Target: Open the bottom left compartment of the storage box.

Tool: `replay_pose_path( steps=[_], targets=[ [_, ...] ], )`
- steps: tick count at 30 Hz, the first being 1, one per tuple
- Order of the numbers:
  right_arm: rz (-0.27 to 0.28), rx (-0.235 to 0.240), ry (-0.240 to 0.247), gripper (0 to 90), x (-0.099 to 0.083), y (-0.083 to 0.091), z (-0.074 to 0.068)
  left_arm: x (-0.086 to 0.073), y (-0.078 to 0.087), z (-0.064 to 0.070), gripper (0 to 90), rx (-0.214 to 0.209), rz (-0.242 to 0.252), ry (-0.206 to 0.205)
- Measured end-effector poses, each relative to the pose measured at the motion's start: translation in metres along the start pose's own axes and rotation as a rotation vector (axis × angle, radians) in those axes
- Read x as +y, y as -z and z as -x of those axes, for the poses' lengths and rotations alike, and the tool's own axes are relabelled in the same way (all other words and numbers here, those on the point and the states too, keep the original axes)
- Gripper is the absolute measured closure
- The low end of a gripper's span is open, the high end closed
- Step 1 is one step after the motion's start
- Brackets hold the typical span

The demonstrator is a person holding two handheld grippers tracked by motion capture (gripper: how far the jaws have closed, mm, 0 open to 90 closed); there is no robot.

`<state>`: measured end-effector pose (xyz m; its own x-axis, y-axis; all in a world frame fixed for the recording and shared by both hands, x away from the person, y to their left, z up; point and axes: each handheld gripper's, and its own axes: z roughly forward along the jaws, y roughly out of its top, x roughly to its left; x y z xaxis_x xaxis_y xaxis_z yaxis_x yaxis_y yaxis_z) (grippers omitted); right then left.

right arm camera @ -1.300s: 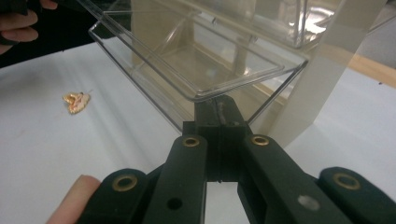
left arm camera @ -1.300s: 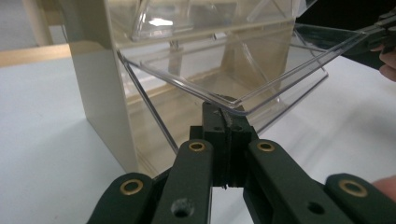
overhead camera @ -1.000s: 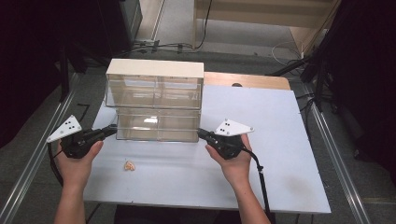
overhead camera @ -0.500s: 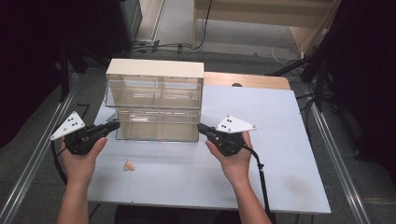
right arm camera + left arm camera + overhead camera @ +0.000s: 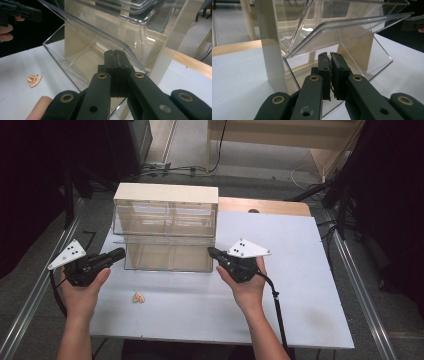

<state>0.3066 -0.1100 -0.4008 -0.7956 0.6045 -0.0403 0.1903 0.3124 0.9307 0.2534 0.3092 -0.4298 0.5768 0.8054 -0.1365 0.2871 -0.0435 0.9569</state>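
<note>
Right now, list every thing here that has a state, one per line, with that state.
Clear drawer cabinet: upright on the white table.
Lower drawer: pulled out, tilted forward, looks empty.
Upper drawers: pushed in.
Left tongs: shut, empty, pointed at the lower drawer's left end.
Right tongs: shut, empty, at the lower drawer's right end.
Small orange scrap: lying loose on the table.

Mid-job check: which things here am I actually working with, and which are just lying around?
In play:
- clear drawer cabinet
- its lower drawer, tilted open
- left gripper, jaws shut
- right gripper, jaws shut

Lying about:
- small orange scrap on the table
- cables on the floor
</note>
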Motion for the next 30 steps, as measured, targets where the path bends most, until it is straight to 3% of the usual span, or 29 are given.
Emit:
replay_pose_path(
  steps=[4,10,13,16,19,24,25,26,30],
  targets=[
    [0.001,0.0,0.002,87.9,0.002,-0.001,0.001,-0.001,0.004,-0.002,81.9,-0.009,-0.017,0.008],
    [-0.004,-0.002,0.012,87.9,0.005,-0.006,0.001,-0.008,0.014,-0.005,65.8,0.0,-0.059,0.027],
    [-0.002,-0.001,0.005,87.8,0.007,-0.007,0.001,-0.017,0.022,-0.012,53.1,0.012,-0.075,0.076],
    [-0.002,0.0,0.004,87.9,0.007,-0.007,0.002,-0.021,0.025,-0.014,43.9,0.019,-0.09,0.094],
    [0.0,-0.001,0.004,87.9,0.007,-0.007,0.002,-0.026,0.026,-0.013,29.2,0.021,-0.121,0.112],
    [0.0,-0.003,0.003,87.8,0.008,-0.007,0.001,-0.034,0.019,-0.011,10.2,-0.011,-0.213,0.117],
    [0.0,-0.003,0.003,87.8,0.008,-0.007,0.001,-0.036,0.017,-0.011,10.2,-0.017,-0.231,0.122],
    [0.001,-0.001,0.001,87.9,0.008,-0.007,0.001,-0.038,0.015,-0.011,2.5,-0.033,-0.249,0.127],
    [0.003,-0.002,-0.001,87.8,0.009,-0.006,0.001,-0.041,0.015,-0.013,1.2,-0.062,-0.257,0.146]
  ],
)
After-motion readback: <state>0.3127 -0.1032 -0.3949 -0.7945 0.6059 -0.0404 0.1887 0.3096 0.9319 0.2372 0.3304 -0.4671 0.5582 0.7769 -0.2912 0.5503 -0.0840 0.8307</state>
